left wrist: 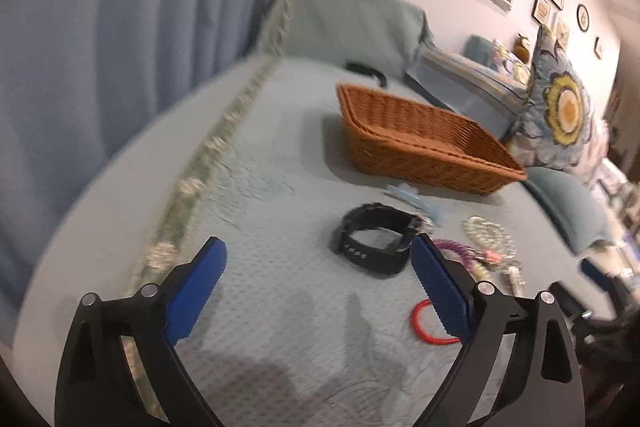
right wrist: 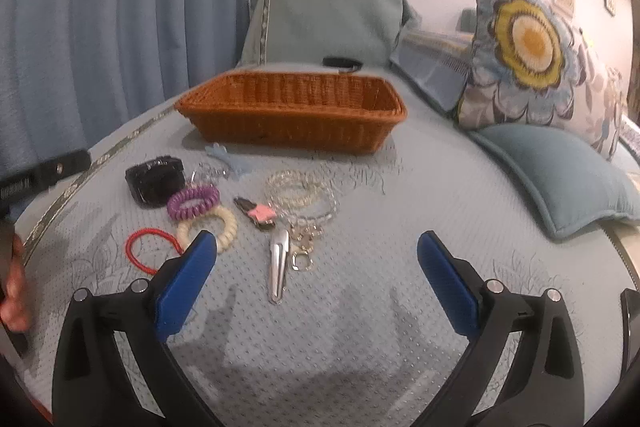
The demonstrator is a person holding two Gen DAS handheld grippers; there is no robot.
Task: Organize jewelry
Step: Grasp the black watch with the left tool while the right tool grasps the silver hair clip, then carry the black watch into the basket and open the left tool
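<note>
A: From the left wrist, the thin red elastic loop (left wrist: 430,323) is half covered by the blue pad of the open left gripper (left wrist: 320,263); the same pad hides most of the purple spiral hair tie (left wrist: 454,249) and one corner of the black wristwatch (left wrist: 374,241).

B: And the woven brown wicker basket (left wrist: 420,137) is smeared by blur there; its floor cannot be seen.

A: From the right wrist its near wall (right wrist: 292,129) hides the inside too; the cream spiral hair tie (right wrist: 222,223) slips behind the blue left pad.

B: The dark strap-like object (right wrist: 340,62) behind the basket is too small to identify; the hand (right wrist: 14,283) is cut off by the left edge.
</note>
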